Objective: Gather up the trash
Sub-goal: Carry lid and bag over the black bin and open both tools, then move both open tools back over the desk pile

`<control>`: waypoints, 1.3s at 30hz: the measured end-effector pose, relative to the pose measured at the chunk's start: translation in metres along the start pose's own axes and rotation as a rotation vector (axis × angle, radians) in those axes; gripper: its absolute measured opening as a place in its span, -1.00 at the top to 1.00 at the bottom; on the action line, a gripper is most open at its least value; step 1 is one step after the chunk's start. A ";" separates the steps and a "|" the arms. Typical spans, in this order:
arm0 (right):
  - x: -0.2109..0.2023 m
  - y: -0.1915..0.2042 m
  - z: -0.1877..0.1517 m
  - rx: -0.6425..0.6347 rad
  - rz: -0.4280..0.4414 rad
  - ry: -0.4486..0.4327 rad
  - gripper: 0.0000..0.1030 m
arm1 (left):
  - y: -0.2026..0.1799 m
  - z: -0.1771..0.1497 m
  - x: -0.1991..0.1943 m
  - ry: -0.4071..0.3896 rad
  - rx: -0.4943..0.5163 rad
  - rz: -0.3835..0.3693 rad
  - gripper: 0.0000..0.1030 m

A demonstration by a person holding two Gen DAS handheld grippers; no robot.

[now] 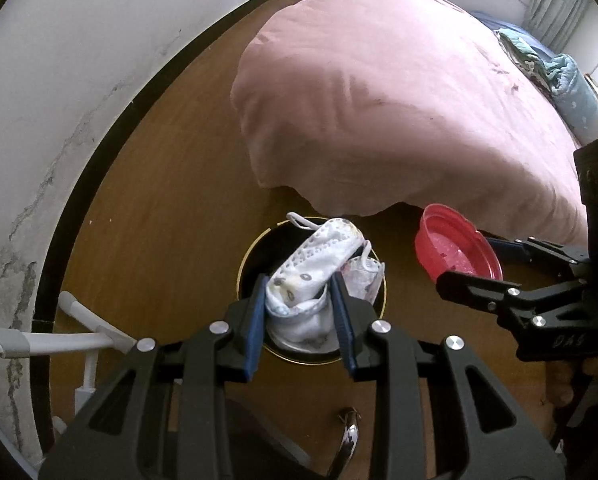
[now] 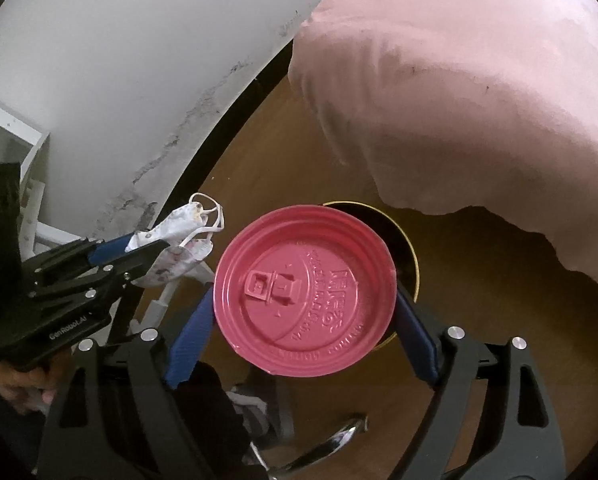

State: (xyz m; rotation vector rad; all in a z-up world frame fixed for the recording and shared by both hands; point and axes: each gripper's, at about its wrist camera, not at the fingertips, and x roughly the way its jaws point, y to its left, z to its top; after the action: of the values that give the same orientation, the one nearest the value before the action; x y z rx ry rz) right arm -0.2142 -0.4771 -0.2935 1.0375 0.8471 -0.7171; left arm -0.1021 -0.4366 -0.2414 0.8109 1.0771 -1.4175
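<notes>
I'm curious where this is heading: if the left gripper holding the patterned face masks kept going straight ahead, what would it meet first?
Most likely the open mouth of the round black bin with the gold rim. The left gripper, shut on the white patterned face masks, points straight at it, though how far above it hangs is unclear.

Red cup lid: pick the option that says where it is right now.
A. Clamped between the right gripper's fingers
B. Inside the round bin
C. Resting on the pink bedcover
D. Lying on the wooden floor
A: in the right wrist view the red cup lid sits edge to edge between the blue pads of the right gripper, held up in front of the round bin rather than inside it.
</notes>
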 end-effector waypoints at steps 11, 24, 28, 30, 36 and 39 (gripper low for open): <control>0.001 0.000 0.004 0.010 0.031 -0.005 -0.74 | 0.000 0.001 0.002 0.008 -0.008 0.005 0.39; -0.048 -0.017 -0.005 0.074 -0.015 -0.100 -0.74 | -0.033 0.015 -0.019 -0.048 0.066 -0.046 -0.34; -0.068 -0.015 -0.007 0.080 -0.030 -0.135 -0.74 | -0.041 0.018 -0.034 -0.068 0.088 -0.053 -0.35; -0.079 -0.009 -0.007 0.071 -0.034 -0.154 -0.74 | -0.041 0.017 -0.047 -0.084 0.086 -0.048 -0.45; -0.121 0.032 -0.011 -0.005 -0.046 -0.229 -0.75 | -0.029 0.003 -0.121 -0.171 0.097 0.000 -0.75; -0.138 0.069 -0.015 -0.084 -0.039 -0.267 -0.76 | -0.011 -0.013 -0.177 -0.234 0.077 0.017 -0.85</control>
State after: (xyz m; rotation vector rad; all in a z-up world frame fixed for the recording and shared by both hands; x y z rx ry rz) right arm -0.2288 -0.4239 -0.1491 0.8306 0.6616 -0.8252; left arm -0.0898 -0.3614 -0.0804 0.6871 0.8395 -1.5057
